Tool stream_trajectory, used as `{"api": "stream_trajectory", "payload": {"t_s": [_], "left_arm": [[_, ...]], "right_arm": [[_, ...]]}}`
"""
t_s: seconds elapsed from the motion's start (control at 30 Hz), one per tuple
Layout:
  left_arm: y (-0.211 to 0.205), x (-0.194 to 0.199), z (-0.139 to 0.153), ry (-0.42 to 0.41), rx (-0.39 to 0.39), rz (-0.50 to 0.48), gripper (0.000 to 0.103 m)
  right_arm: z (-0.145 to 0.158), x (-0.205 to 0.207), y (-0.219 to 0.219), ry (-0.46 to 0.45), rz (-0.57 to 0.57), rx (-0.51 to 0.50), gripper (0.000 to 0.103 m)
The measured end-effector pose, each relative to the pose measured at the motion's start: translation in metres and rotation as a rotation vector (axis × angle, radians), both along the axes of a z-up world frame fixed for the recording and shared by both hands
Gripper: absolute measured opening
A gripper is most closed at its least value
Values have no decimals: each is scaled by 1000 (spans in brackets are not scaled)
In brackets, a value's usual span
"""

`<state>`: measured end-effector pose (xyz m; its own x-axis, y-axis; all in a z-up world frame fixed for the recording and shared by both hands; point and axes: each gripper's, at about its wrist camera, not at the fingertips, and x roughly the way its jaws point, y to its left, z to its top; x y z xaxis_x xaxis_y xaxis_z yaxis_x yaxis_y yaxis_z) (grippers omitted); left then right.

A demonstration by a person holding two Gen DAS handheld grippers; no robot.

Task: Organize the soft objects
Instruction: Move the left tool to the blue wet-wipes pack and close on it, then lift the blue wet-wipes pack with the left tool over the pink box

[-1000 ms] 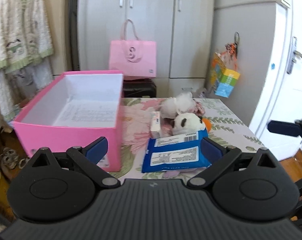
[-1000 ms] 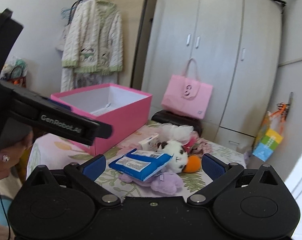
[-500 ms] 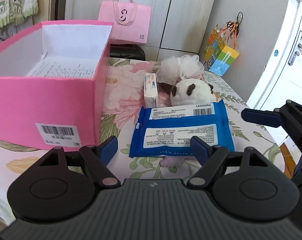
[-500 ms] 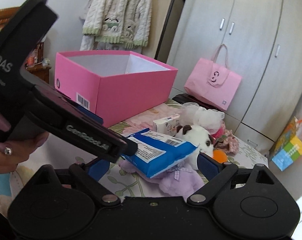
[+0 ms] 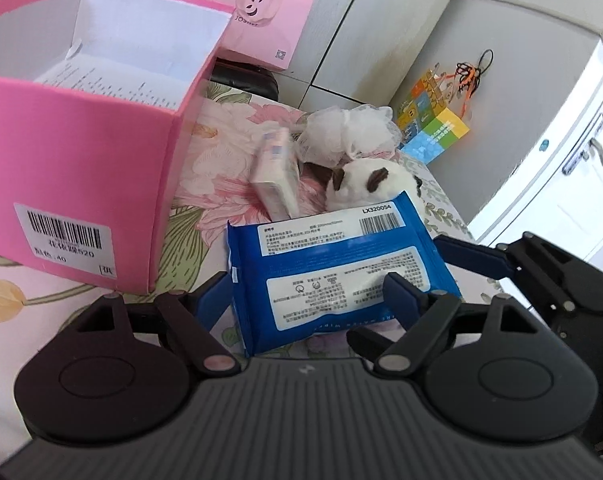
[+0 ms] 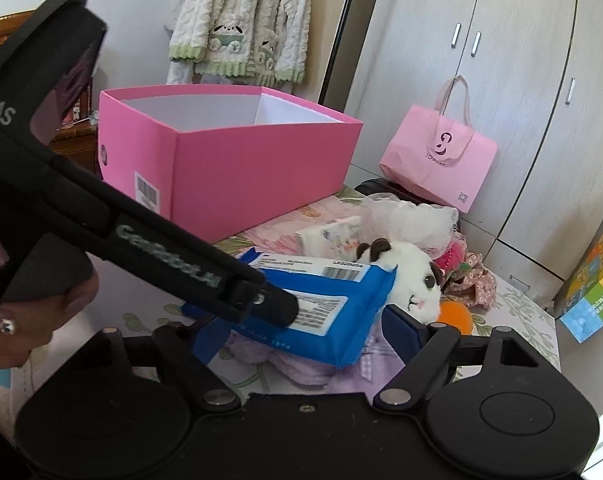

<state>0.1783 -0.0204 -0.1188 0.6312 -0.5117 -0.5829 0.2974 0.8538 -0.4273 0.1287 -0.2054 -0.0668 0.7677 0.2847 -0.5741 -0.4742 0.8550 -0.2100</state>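
A blue wet-wipes pack (image 5: 333, 276) lies on a pile of soft things on the flowered table. My left gripper (image 5: 305, 292) is open, its fingers on either side of the pack's near end. My right gripper (image 6: 301, 320) is open, just short of the pack (image 6: 321, 300), over a purple plush (image 6: 301, 368). Behind the pack lie a white panda plush (image 5: 369, 184), a small tissue pack (image 5: 277, 176), a white mesh puff (image 5: 345, 132) and an orange ball (image 6: 453, 316). The open pink box (image 5: 85, 148) stands to the left.
A pink paper bag (image 5: 261, 20) leans on the wardrobe behind the table. A colourful gift bag (image 5: 433, 128) hangs at the right. My right gripper's finger (image 5: 473, 256) shows beside the pack. A floral cloth scrunchie (image 6: 469, 280) lies behind the panda.
Both grippers have moved in toward the blue pack. The left one now has its fingers around the pack's near end; the right one has come low beside it.
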Motion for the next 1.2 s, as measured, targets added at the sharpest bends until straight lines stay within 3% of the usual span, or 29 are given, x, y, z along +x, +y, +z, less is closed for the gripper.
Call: {"api": "stream_trajectory", "payload": {"t_s": [0.17, 0.33, 0.43, 0.57, 0.73, 0.93, 1.2], "left_arm": [[-1, 0, -4, 3, -19, 0, 84], [-1, -1, -2, 2, -21, 0, 83], [0, 1, -3, 19, -25, 6, 85], [-2, 0, -4, 14, -17, 9, 85], [-7, -3, -4, -6, 1, -17, 84], [-10, -8, -4, -23, 5, -47, 80], [-11, -16, 2, -40, 29, -68, 79]], "right_arm": [[-6, 9, -2, 33, 16, 22, 85], [-11, 11, -1, 27, -3, 42, 77], [-10, 10, 1, 23, -6, 22, 75], [-8, 7, 3, 0, -17, -18, 83], [-10, 0, 11, -55, 18, -81, 80], [-12, -2, 15, -64, 3, -55, 71], [-11, -6, 12, -54, -12, 16, 69]]}}
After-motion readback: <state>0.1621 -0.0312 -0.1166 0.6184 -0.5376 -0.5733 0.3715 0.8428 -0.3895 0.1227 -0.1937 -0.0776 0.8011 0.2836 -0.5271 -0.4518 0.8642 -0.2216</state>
